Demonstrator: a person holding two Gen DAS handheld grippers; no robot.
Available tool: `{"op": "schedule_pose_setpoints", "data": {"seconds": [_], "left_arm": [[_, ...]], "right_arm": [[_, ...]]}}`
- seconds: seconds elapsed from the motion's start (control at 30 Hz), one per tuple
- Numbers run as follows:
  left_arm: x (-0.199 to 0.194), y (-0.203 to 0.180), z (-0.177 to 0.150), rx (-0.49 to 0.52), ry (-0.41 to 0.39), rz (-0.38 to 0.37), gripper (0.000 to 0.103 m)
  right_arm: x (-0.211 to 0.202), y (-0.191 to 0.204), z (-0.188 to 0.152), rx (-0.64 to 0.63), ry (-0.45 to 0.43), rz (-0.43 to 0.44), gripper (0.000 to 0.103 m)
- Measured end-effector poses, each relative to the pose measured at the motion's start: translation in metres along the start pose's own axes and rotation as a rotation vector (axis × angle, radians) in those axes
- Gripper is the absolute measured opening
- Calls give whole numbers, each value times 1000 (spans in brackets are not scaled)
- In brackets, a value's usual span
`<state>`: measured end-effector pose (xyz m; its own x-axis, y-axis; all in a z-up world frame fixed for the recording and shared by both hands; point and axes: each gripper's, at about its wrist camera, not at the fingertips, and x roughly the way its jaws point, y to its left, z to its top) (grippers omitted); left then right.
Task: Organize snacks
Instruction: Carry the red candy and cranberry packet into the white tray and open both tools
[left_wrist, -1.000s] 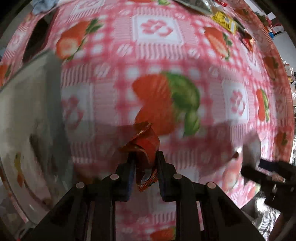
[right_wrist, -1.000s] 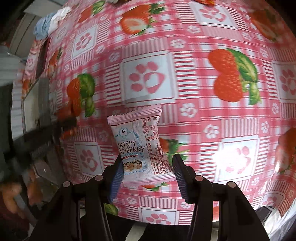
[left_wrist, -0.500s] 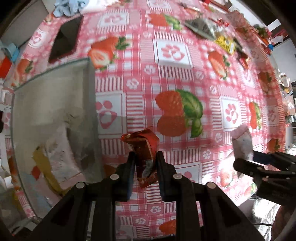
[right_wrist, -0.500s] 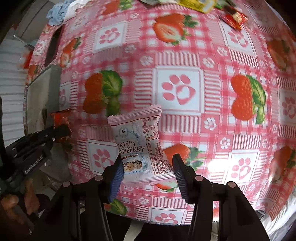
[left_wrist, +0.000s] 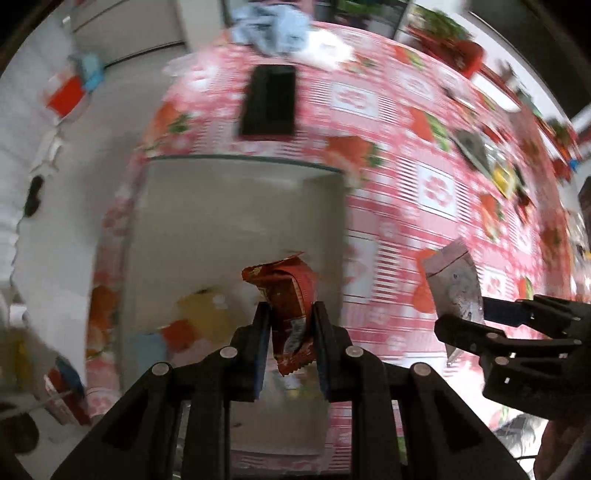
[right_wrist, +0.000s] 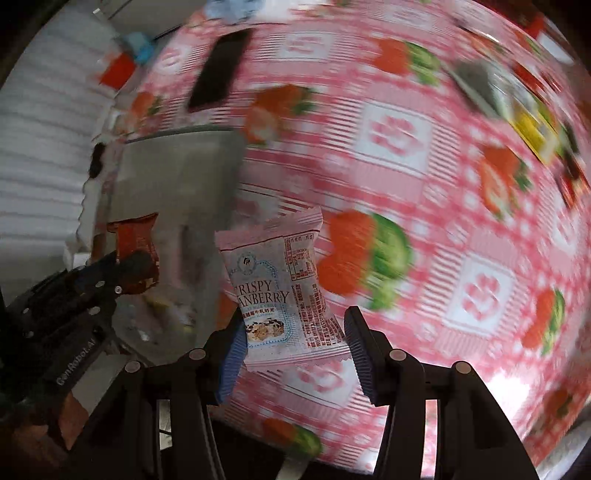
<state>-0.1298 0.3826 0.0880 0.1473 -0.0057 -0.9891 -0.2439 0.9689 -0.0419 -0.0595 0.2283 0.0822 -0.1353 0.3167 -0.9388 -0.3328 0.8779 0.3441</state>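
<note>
Holding a crumpled red packet (left_wrist: 291, 295), the left gripper (left_wrist: 288, 332) has its fingers pinched narrow on the wrapper, and it hangs right over the grey bin (left_wrist: 236, 236), with the packet's top sticking up past the fingertips. Down inside the bin you can make out a few blurry wrappers, something yellow (left_wrist: 201, 308) and something orange-red (left_wrist: 179, 332), can't really tell what they are. Over on the right, the right gripper (right_wrist: 291, 332) is clamped on a pale pink cranberry bar (right_wrist: 275, 288), fingers set fairly wide since they grip it by its side edges, label facing the camera. That bar is up in the air above the tablecloth (right_wrist: 461, 221), just beside the bin's right wall, not over it. From the left wrist view the bar (left_wrist: 454, 280) shows edge-on, poking up out of the right gripper (left_wrist: 465, 325). A black phone (left_wrist: 269, 99) lies flat on the cloth past the far end of the bin, and more loose snacks (left_wrist: 491, 162) sit well off toward the far right of the table. Everything out there is motion-smeared.
</note>
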Motion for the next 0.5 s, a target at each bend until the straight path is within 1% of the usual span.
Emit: {"op": "schedule_pose_setpoints", "data": {"seconds": [0.13,0.23,0.33,0.5], "left_arm": [[5,41,-5,-79,19,44,24],[11,59,-9,-107,33,68,24],[16,70,-11,-127,42,77,24],[25,76,-5,-149,50,83,25]], "right_arm": [[13,46,21,-96,12,24,53],[24,66,32,-122,31,28,53],[36,79,42,-137,48,19,54],[54,95,60,-162,62,-18,54]]}}
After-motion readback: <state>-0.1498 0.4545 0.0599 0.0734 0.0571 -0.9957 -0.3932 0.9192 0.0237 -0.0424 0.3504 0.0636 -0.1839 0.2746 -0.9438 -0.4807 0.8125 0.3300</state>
